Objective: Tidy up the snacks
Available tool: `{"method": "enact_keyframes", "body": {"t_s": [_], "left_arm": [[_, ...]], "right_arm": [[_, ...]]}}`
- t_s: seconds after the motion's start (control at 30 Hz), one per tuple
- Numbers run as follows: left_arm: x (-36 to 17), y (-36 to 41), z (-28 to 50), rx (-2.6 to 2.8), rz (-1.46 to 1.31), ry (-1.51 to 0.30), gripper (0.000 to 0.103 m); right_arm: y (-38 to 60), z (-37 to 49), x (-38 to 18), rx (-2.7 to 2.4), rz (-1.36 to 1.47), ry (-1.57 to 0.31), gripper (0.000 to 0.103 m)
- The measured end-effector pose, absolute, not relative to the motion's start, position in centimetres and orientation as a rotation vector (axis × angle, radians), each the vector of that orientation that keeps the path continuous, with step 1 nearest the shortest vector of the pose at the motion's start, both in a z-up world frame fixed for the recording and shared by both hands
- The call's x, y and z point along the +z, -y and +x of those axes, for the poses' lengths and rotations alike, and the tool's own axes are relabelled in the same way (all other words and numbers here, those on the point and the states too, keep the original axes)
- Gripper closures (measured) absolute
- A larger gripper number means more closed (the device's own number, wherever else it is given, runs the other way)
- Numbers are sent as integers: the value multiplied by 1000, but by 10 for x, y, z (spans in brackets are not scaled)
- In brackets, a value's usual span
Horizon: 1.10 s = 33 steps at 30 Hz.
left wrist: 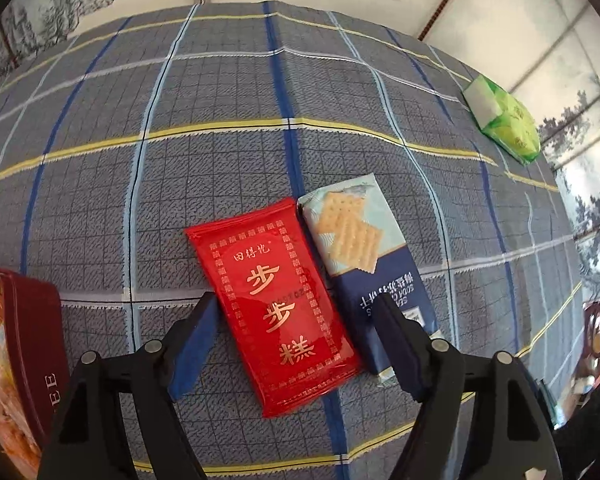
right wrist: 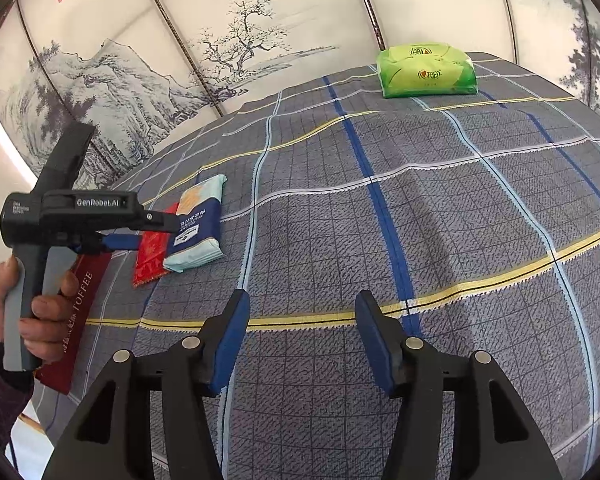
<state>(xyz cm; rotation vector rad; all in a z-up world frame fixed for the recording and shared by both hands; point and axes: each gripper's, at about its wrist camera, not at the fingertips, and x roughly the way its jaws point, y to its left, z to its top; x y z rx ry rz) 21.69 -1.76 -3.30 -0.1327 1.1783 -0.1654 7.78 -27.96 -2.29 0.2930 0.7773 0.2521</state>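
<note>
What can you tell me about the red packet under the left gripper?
The red packet is a flat, glossy plastic wrapper with gold characters and a gold border, sealed and crimped at both ends. It lies flat on the checked cloth, its long side against the cracker pack. The left gripper straddles it, open, not visibly gripping.

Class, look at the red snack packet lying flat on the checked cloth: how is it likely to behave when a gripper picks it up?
The red packet looks glossy, so it may slip between the pads. It is thin and flat, so probably light and somewhat floppy, sagging if held by one edge. It lies against the cracker pack, which may shift too.
</note>
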Motion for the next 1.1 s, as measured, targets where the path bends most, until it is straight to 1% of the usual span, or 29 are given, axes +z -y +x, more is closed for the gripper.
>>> {"method": "enact_keyframes", "body": {"t_s": [0.1,0.17,0.23,0.4,0.5,0.53,0.6,0.7,0.77,0.9,1.1], "left_arm": [[-33,16,209,-184,-97,-1151,38],[-33,11,203,-180,-66,-1135,57],[-33,4,198,-201,-63,-1117,62],[-32,-3,200,-222,-89,-1119,63],[-32,7,205,-204,-17,-1138,56],[-33,11,206,-204,-2,-1144,50],[-34,17,209,-199,36,-1141,49],[-35,18,213,-187,59,-1112,49],[-35,14,213,-177,58,-1092,61],[-33,10,202,-154,62,-1073,64],[-8,7,128,-201,38,-977,65]], "right_arm": [[280,77,-23,254,294,-777,46],[280,77,-23,256,296,-776,45],[280,77,-23,255,301,-775,44],[280,77,-23,251,296,-774,43],[279,77,-23,248,290,-775,42],[279,77,-23,247,285,-776,42],[277,77,-23,243,276,-778,41],[276,77,-23,239,272,-778,40],[276,78,-23,240,270,-778,40],[274,79,-22,235,257,-781,38],[251,85,-13,274,190,-796,38]]}}
